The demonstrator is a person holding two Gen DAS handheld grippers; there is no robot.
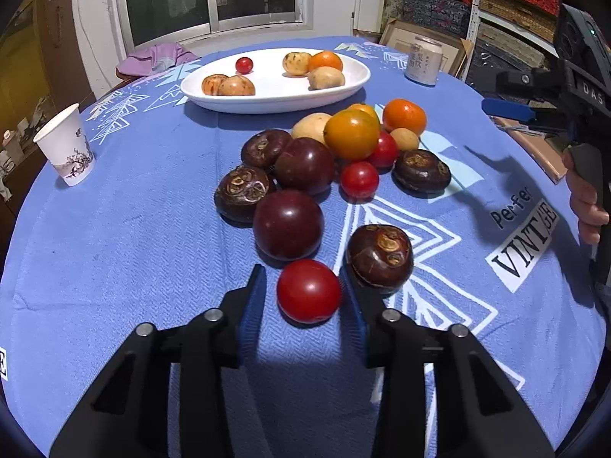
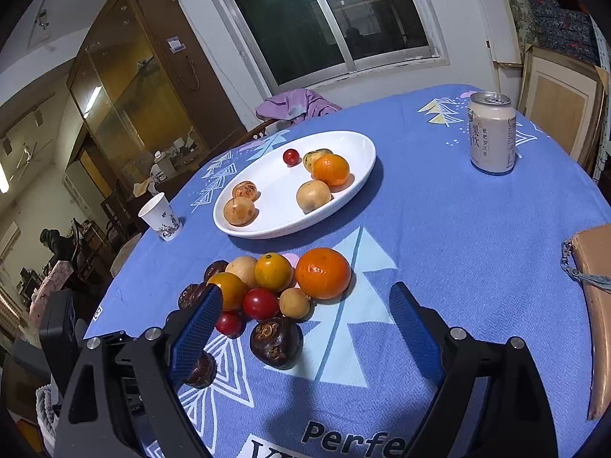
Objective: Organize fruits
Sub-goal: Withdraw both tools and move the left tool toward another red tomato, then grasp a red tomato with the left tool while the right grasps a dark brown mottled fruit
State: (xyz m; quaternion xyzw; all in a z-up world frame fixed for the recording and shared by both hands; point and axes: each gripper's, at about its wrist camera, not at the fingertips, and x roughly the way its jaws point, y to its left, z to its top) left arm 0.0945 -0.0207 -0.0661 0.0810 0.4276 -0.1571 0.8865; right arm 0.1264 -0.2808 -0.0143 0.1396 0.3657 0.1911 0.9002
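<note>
On the counter the white plate sits at the back already holding a few fruits, loose pile in front so I can work from the near edge. My left tongs have narrowed around the nearest red tomato, right pad touching, left one not yet. Right tongs hang wide open, empty, near the orange.

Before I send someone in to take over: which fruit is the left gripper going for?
On the blue tablecloth, look nearer than the white plate to the near tip of the loose fruit pile. The red tomato lies between the left gripper's fingers, beside a ridged brown water chestnut; it is smooth, bright red.
</note>
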